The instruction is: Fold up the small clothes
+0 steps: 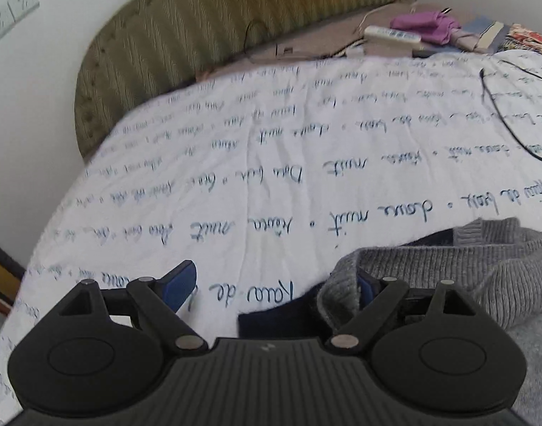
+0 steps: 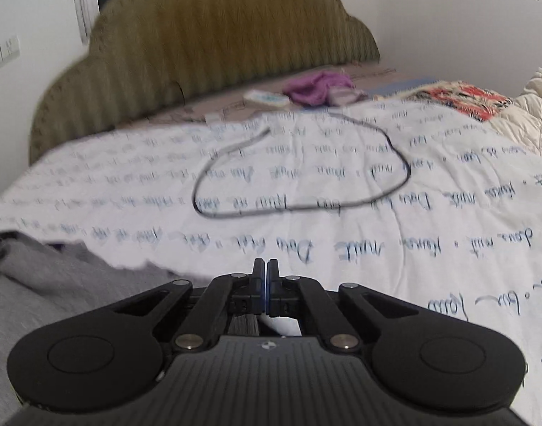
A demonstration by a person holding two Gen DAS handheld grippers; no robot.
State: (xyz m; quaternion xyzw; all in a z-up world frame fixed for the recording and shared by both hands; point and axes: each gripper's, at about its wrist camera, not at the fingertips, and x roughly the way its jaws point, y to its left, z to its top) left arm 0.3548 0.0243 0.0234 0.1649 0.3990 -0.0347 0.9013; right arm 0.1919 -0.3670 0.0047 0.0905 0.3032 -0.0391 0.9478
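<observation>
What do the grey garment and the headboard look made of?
Grey garment: knitted, probably wool or acrylic; ribbed edge and fuzzy stitches show beside the open left tongs. Headboard: olive upholstery fabric, matte, with vertical stripes or channels and a scalloped top; the exact fibre is unclear.

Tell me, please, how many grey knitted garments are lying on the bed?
1: the grey sweater lies at the near edge of the white bedspread, beside the left claw. Others may be hidden.

White walls [image 2: 430,17], olive scalloped headboard [image 2: 214,46] against them, wall sockets [image 1: 11,12] at left, bed under white sheet [image 1: 271,149] printed with blue script, soft daylight
</observation>
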